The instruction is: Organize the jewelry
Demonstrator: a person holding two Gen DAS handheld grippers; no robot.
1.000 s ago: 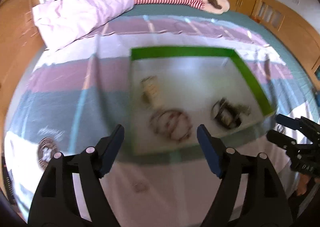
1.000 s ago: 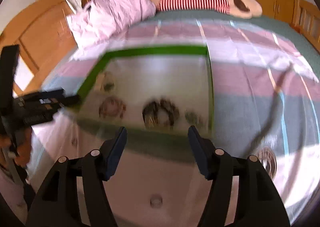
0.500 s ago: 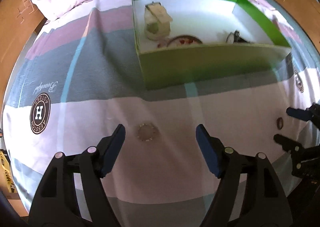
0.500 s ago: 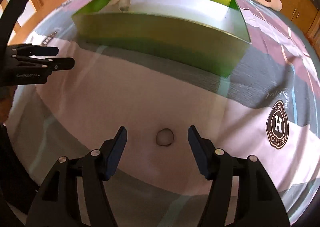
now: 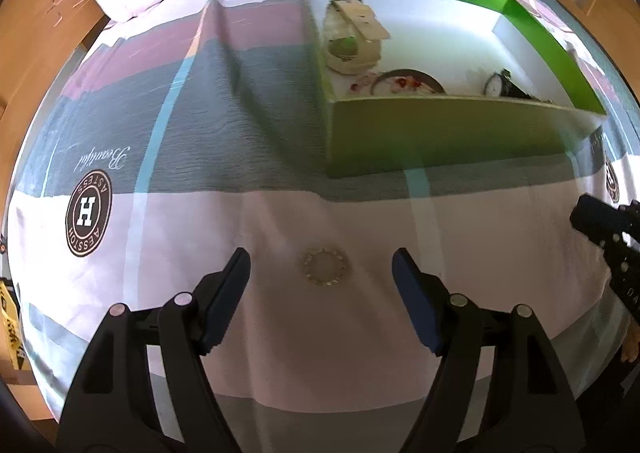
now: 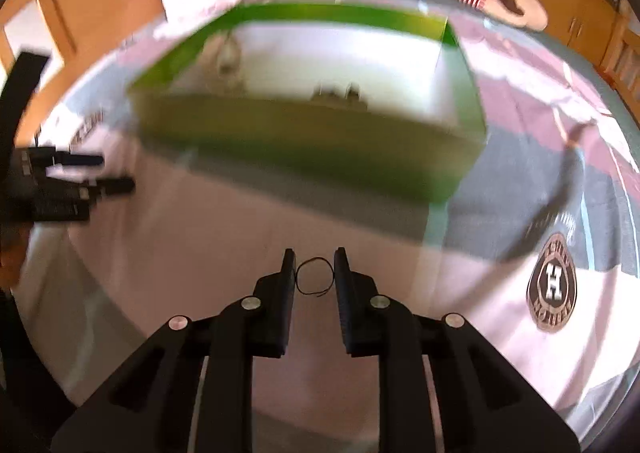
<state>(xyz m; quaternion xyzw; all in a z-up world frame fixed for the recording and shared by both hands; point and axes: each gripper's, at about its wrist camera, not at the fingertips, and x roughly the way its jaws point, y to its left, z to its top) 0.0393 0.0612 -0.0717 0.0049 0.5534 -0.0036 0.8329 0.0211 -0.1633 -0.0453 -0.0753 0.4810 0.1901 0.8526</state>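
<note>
Only left view: left claw (image 5: 321,272) spread, beaded ring (image 5: 325,265) | right view: right claw (image 6: 315,273) closing round thin loop (image 6: 315,276)

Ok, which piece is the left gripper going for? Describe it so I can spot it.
Find the green box on the bedspread. In front of it, on the pale stripe, lies a small beaded ring, centred ahead of the left gripper. It lies alone outside the box.

A beaded ring (image 5: 324,271) lies on the bedspread (image 5: 200,237) before the box (image 5: 440,133) holding jewelry.
</note>
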